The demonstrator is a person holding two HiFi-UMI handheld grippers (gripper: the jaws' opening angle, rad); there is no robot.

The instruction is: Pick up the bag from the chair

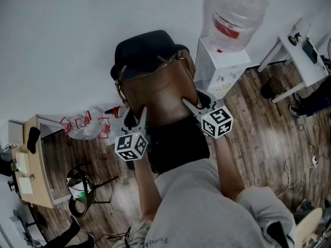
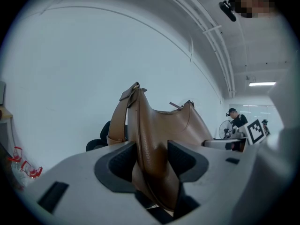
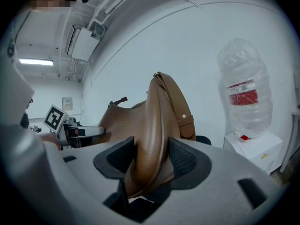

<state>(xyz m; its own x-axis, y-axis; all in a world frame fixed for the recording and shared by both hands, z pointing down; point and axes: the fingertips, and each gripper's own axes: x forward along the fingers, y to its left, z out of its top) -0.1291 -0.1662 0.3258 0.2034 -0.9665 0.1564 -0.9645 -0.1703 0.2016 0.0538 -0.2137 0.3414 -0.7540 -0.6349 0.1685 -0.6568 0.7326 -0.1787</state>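
Observation:
A brown leather bag (image 1: 158, 92) hangs upright in front of a black chair (image 1: 147, 50), held between both grippers. My left gripper (image 1: 142, 115) is shut on the bag's left end, and its pads pinch the leather (image 2: 150, 158) in the left gripper view. My right gripper (image 1: 190, 106) is shut on the bag's right end, with the brown leather (image 3: 152, 153) pressed between its pads in the right gripper view. The strap (image 3: 180, 109) and its buckle show at the bag's top. The chair seat (image 1: 178, 143) lies dark below the bag.
A white water dispenser (image 1: 222, 66) with a clear bottle (image 1: 235, 14) stands right of the chair. A wooden desk (image 1: 31, 164) is at the left, plastic bags (image 1: 85, 128) lie by the wall, and a white table (image 1: 305, 50) stands at the right. A person (image 2: 236, 121) stands far off.

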